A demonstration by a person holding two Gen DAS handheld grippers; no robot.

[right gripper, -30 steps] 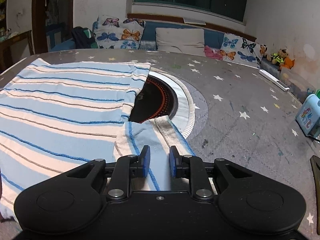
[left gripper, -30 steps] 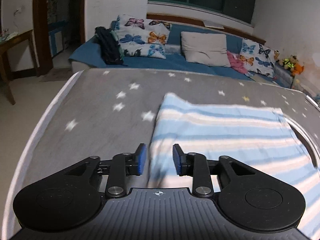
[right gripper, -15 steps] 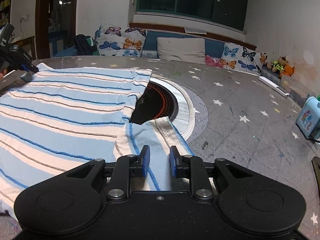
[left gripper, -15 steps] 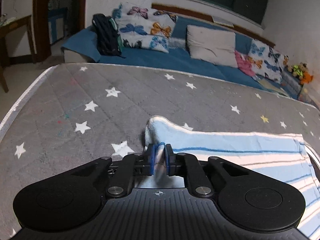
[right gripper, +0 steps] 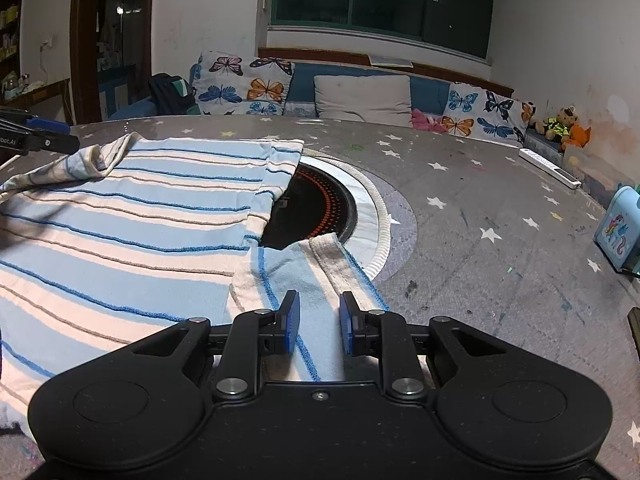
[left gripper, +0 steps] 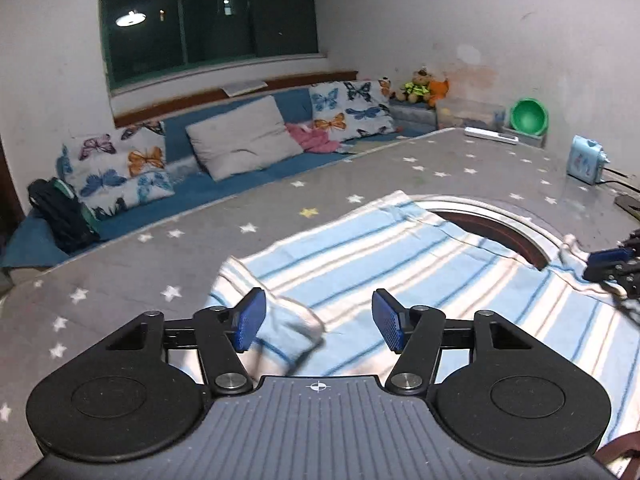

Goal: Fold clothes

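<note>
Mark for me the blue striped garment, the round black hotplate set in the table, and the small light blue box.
Blue striped garment (right gripper: 132, 216), right wrist view, flat middle.
Round black hotplate (right gripper: 320, 208), right wrist view, dotted surface.
Small light blue box (right gripper: 618, 228), right wrist view, printed front.

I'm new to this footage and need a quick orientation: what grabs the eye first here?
The blue and cream striped shirt spread across the grey star-print table, partly covering a round black burner set into it. The left gripper hangs with jaws open over a bunched corner of the cloth. Behind the table, butterfly pillows line a blue couch.
</note>
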